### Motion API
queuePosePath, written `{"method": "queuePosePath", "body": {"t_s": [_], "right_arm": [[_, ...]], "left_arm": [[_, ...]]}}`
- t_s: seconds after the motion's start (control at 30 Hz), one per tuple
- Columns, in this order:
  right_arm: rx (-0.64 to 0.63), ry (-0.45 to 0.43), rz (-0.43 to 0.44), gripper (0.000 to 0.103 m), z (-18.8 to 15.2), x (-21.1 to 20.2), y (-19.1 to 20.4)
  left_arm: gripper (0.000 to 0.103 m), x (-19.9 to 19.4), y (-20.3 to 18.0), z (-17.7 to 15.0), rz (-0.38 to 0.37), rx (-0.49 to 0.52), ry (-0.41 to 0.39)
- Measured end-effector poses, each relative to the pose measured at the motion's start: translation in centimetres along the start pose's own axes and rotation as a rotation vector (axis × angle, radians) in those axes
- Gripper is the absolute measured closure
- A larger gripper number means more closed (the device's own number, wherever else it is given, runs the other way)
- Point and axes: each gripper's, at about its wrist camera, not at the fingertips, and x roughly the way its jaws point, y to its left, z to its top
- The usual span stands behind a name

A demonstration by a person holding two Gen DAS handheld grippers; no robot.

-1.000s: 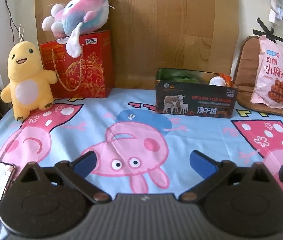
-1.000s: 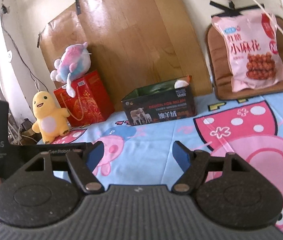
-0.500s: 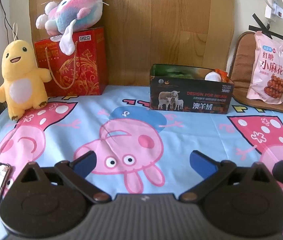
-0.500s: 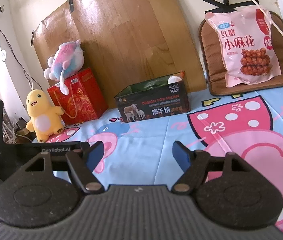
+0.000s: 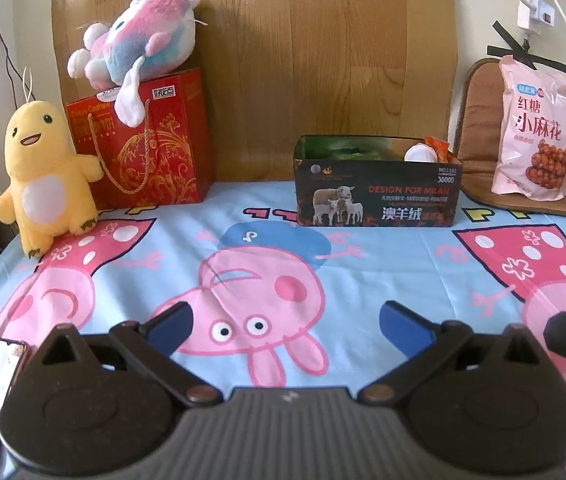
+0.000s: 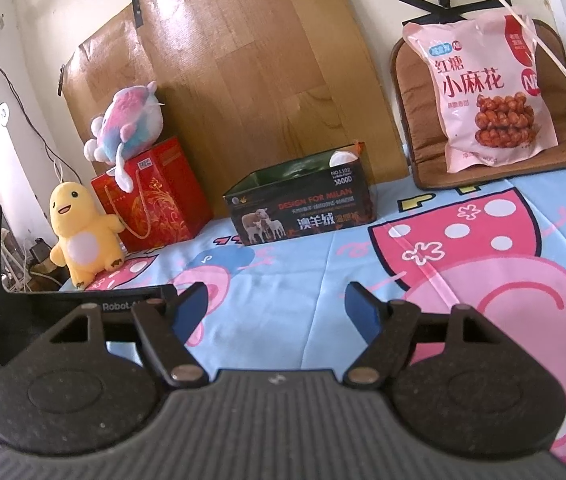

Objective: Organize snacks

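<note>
Both grippers empty, jaws released, above the cartoon bedsheet point(image 5: 383, 264).
Pink snack bag point(image 6: 487, 92) leans at the bed's back right corner; right gripper point(image 6: 275, 312) should reach it, then the open box point(image 6: 303, 208).

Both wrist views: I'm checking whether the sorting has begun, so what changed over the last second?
Only the cameras shifted: both grippers drifted slightly, reframing the scene. The left gripper and right gripper stay open and empty. The pink snack bag, black box and plush toys have not moved.
</note>
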Motion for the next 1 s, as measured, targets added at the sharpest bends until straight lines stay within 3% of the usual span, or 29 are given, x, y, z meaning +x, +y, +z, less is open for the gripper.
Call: {"method": "queuePosePath", "body": {"t_s": [0.77, 1.0], "right_arm": [[-0.019, -0.003, -0.009, 0.026, -0.1, 0.0, 0.3], [-0.012, -0.004, -0.011, 0.026, 0.0, 0.0, 0.4]], "left_arm": [[0.000, -0.1, 0.1, 0.0, -0.021, -0.001, -0.008], [0.000, -1.0, 0.2, 0.2, 0.014, 0.006, -0.055]]}}
